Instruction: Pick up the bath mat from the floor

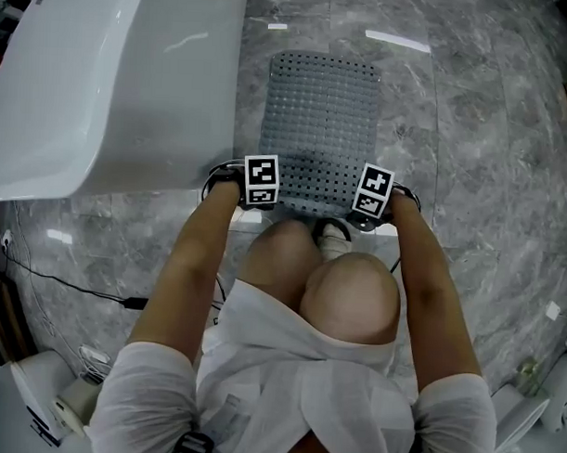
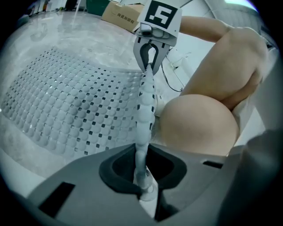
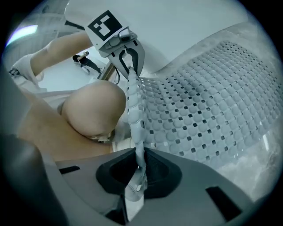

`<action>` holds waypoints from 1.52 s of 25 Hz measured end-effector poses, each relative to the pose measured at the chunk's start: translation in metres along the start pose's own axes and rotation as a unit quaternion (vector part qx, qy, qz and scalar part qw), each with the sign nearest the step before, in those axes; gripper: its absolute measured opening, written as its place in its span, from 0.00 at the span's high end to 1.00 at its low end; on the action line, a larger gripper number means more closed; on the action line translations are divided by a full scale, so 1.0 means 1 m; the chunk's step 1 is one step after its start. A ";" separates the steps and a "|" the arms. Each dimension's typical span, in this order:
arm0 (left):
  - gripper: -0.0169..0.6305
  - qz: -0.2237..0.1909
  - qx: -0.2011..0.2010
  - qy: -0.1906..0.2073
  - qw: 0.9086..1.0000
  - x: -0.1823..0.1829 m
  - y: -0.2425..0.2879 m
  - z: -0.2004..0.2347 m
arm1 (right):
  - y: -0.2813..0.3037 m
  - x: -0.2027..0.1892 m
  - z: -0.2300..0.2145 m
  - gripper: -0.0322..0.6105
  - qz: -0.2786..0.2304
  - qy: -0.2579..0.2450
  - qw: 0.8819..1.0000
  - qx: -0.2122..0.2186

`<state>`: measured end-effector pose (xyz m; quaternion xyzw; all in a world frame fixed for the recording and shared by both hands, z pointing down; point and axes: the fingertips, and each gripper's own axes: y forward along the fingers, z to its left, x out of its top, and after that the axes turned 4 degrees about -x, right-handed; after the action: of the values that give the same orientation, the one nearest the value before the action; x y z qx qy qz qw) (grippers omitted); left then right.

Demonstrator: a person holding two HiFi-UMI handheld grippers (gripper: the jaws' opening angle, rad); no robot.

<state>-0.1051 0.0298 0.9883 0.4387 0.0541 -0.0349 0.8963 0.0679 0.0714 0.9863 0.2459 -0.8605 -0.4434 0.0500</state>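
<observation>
A grey perforated bath mat (image 1: 319, 129) lies on the marble floor, its near edge raised. My left gripper (image 1: 258, 200) is shut on the mat's near left corner, and my right gripper (image 1: 367, 217) is shut on the near right corner. In the left gripper view the mat's edge (image 2: 145, 114) runs from between my jaws (image 2: 142, 178) across to the right gripper (image 2: 151, 66). In the right gripper view the same edge (image 3: 134, 114) stretches from my jaws (image 3: 138, 176) to the left gripper (image 3: 127, 66), with the mat (image 3: 208, 101) sloping down to the floor.
A white bathtub (image 1: 103, 85) stands at the left, close to the mat's left side. The person's knees (image 1: 351, 293) are just behind the grippers. Cables (image 1: 68, 283) trail on the floor at the lower left. A cardboard box (image 2: 121, 15) sits far off.
</observation>
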 end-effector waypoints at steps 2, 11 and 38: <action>0.89 0.000 -0.015 -0.002 1.000 0.002 -0.011 -0.002 | -0.009 0.003 0.003 0.86 -0.005 0.009 1.000 0.027; 0.89 0.008 -0.040 0.012 0.999 0.025 -0.076 -0.024 | -0.078 0.010 0.024 0.87 -0.002 0.002 0.999 0.037; 0.89 0.029 -0.103 0.017 0.994 0.126 -0.323 -0.263 | -0.354 -0.012 0.257 0.87 -0.014 0.087 0.994 0.057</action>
<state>-0.0328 0.0378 0.5587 0.3459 0.0594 0.0041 0.9364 0.1343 0.0944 0.5542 0.2985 -0.8729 -0.3715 0.1046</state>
